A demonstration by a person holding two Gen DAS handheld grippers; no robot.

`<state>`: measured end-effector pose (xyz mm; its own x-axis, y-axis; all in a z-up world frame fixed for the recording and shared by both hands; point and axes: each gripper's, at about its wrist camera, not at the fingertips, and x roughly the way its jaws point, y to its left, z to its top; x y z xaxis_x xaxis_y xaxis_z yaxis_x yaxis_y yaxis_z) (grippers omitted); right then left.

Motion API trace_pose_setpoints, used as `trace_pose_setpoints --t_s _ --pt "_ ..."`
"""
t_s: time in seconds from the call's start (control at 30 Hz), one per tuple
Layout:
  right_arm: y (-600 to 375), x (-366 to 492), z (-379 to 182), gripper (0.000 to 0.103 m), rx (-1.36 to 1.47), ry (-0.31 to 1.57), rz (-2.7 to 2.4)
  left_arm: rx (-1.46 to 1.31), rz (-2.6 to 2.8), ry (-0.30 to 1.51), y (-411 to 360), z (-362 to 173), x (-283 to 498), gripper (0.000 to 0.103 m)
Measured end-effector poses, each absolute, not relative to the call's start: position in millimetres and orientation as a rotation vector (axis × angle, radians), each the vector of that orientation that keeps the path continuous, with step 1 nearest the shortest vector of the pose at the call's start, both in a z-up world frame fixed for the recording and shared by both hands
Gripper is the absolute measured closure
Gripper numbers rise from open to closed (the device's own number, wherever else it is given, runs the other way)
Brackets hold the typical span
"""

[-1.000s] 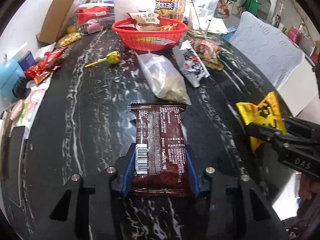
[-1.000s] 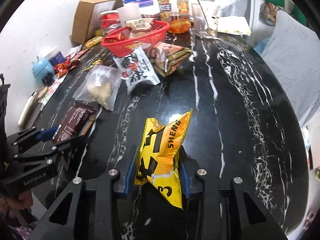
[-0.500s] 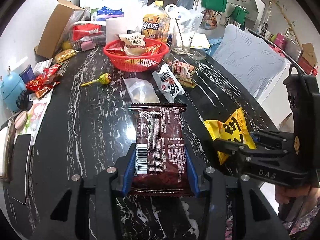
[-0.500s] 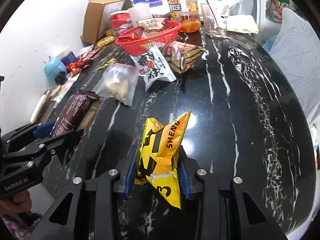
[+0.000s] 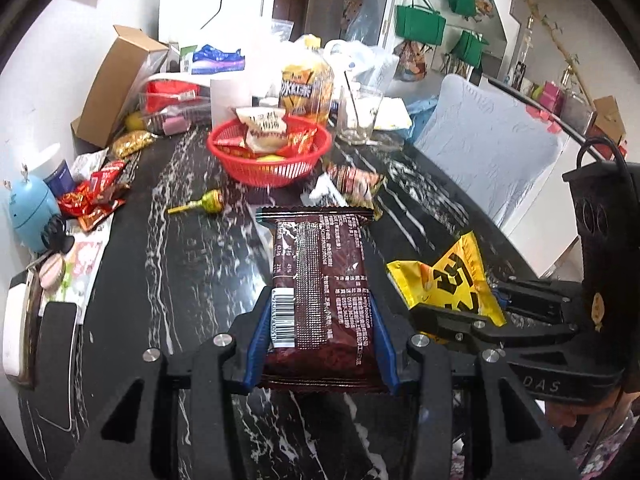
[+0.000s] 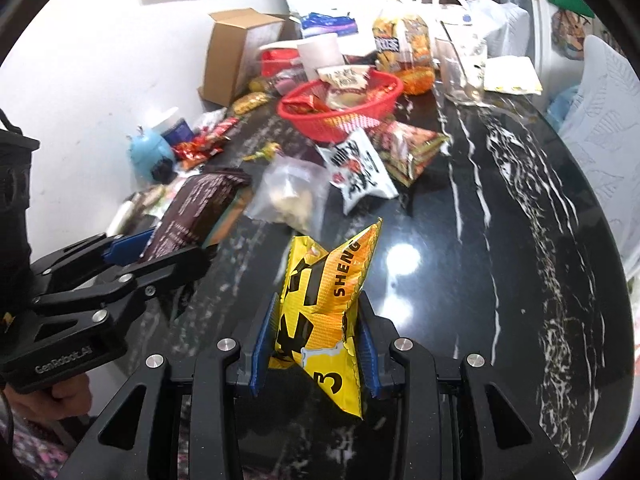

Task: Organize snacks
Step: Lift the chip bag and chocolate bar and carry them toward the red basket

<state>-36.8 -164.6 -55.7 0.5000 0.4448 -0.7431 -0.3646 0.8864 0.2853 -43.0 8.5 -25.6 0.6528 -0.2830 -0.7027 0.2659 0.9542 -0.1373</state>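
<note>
Brown snack pack (image 5: 322,292): flat, lengthwise, barcode side up, clamped above the table. Yellow snack bag (image 6: 320,304): crumpled, upright, marked "SHENG" and "3". Red basket (image 5: 269,151): holds several packets.

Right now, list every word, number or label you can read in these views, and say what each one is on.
"SHENG": yellow snack bag.
"3": same bag, lower corner.
"DAS": right gripper body, left wrist view.
"GenRobot.AI": left gripper body, right wrist view.
Brown snack pack: barcode and fine print, too small to read.
Drink bottle label, packets in the red basket, black-and-white packet: characters too blurred to read.
</note>
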Motion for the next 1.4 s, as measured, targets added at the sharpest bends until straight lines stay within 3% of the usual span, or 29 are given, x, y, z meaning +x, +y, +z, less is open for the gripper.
trace_pose_setpoints --t_s 0.63,1.4 --pt "-164.9 1.8 12.8 0.067 0.052 0.765 0.501 0.0 -0.278 0.594 12.9 44.0 -2.1 0.059" --pt "-156.9 122.6 65.8 0.067 -0.016 0.619 0.49 -0.046 -0.23 0.475 25.2 81.0 137.1 0.059"
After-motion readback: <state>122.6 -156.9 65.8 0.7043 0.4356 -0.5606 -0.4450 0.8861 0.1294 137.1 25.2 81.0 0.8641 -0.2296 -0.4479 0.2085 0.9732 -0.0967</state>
